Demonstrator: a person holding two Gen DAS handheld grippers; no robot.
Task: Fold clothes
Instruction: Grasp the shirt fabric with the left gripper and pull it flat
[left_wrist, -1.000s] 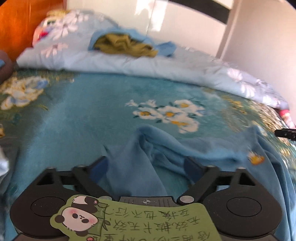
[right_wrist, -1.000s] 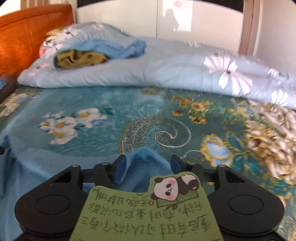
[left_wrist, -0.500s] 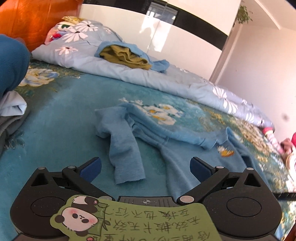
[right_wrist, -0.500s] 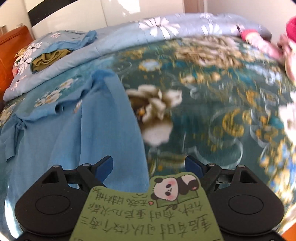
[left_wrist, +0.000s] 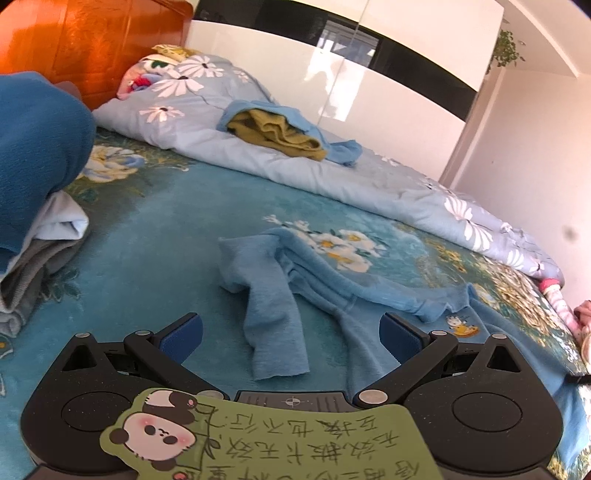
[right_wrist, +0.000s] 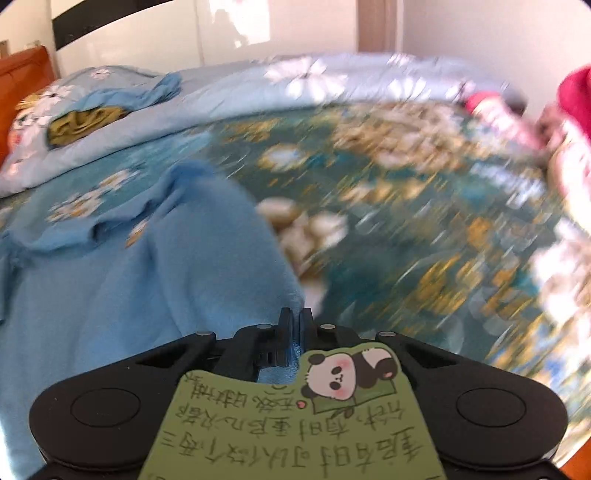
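Shirt: I am seeing the light blue shirt lying spread on the bedspread, filling the lower middle and lower right of the left view and the left half of the right view.
Long axis: in the left view it is running from the middle of the frame down toward the lower right edge.
Sleeve: one sleeve is pointing down toward my left gripper, its cuff end lying between the fingers but apart from both.
Left gripper: my left gripper is standing with jaws spread wide, pinching nothing.
Right gripper: my right gripper is sitting with jaws pressed together at the shirt's lower right edge; I cannot tell whether any cloth is caught between them.
Cut off: the shirt's lower right part is running out of the left view, and the gripper body is covering its near edge in the right view.
Hard to make out: the right half of the right view is smeared by motion blur; the small print on the shirt is too small for me to read.
Background: a quilt with olive cloth on it is lying along the upper part of the frame.
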